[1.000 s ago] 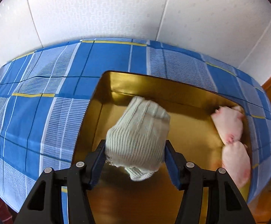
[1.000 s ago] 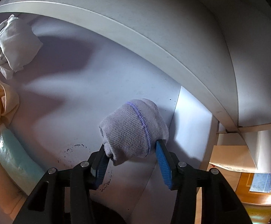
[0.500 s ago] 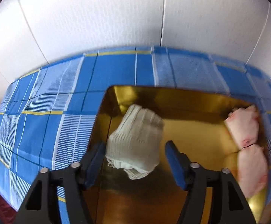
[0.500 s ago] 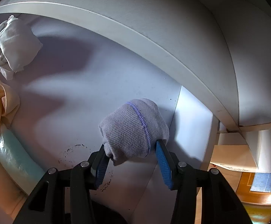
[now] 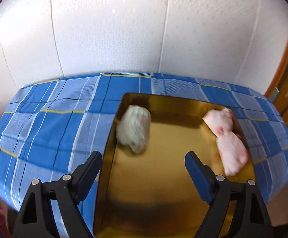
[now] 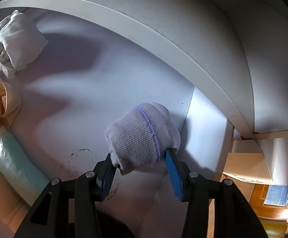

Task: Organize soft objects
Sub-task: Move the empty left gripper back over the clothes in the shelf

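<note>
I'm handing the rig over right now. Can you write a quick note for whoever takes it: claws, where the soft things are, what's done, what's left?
Left claw: open, empty, above the gold tray.
Right claw: shut on the grey sock roll, inside the white cabinet.
In the tray: white sock roll in the far left corner, two pink rolls along the right wall.
In the cabinet, far left: a white cloth and a yellow cloth.
Done: white roll placed in the tray.
Left: the grey roll likely goes to the tray next; the cloths may need sorting.

Black tool [image 5: 143,159], blue pads [image 6: 173,173]
</note>
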`<state>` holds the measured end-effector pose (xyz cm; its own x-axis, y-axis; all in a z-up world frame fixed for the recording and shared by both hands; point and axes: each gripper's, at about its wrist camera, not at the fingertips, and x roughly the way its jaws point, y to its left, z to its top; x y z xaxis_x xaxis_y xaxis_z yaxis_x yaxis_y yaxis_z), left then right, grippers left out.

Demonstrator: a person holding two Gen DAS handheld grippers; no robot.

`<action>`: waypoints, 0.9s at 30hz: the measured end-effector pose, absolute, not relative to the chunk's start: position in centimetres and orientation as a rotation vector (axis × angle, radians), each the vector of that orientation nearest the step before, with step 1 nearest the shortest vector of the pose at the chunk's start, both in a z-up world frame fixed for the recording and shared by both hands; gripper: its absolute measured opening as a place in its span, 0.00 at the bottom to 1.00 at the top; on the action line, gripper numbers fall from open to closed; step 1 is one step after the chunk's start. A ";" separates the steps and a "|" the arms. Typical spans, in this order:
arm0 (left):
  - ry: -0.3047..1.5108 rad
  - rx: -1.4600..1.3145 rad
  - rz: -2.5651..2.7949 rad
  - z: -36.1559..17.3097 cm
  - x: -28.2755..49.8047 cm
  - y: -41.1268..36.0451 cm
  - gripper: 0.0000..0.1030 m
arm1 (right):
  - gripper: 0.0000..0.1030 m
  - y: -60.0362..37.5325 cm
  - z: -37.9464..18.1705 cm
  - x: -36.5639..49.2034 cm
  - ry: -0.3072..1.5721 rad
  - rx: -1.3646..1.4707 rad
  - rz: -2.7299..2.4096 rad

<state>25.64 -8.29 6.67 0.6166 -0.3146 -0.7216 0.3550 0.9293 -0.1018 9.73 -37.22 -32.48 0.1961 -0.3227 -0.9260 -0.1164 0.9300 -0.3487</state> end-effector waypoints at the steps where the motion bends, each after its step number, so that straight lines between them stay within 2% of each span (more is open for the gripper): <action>1: 0.800 0.048 -0.394 6.7 24.5 -8.0 0.88 | 0.47 -37.2 -32.5 9.7 1.377 -0.379 -0.147; 6: 0.717 0.032 -0.453 5.9 17.7 -6.2 0.92 | 0.45 -37.2 -32.7 9.7 1.383 -0.372 -0.140; 10: 0.750 0.009 -0.460 3.3 13.3 -5.3 0.97 | 0.43 -37.4 -32.4 9.9 1.397 -0.341 -0.137; 17: 0.936 0.078 -0.450 -4.2 9.4 -6.2 0.97 | 0.37 -38.3 -32.7 10.1 1.421 -0.271 -0.130; 27: 1.240 0.343 -0.451 -14.4 9.6 -9.5 0.96 | 0.34 -38.9 -32.4 10.5 1.428 -0.237 -0.131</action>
<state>9.61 -9.54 -14.41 0.2565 -0.1423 -0.9560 0.5052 0.8630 0.0071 10.48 -38.85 -32.39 0.1405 -0.2307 -0.9628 -0.0517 0.9694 -0.2398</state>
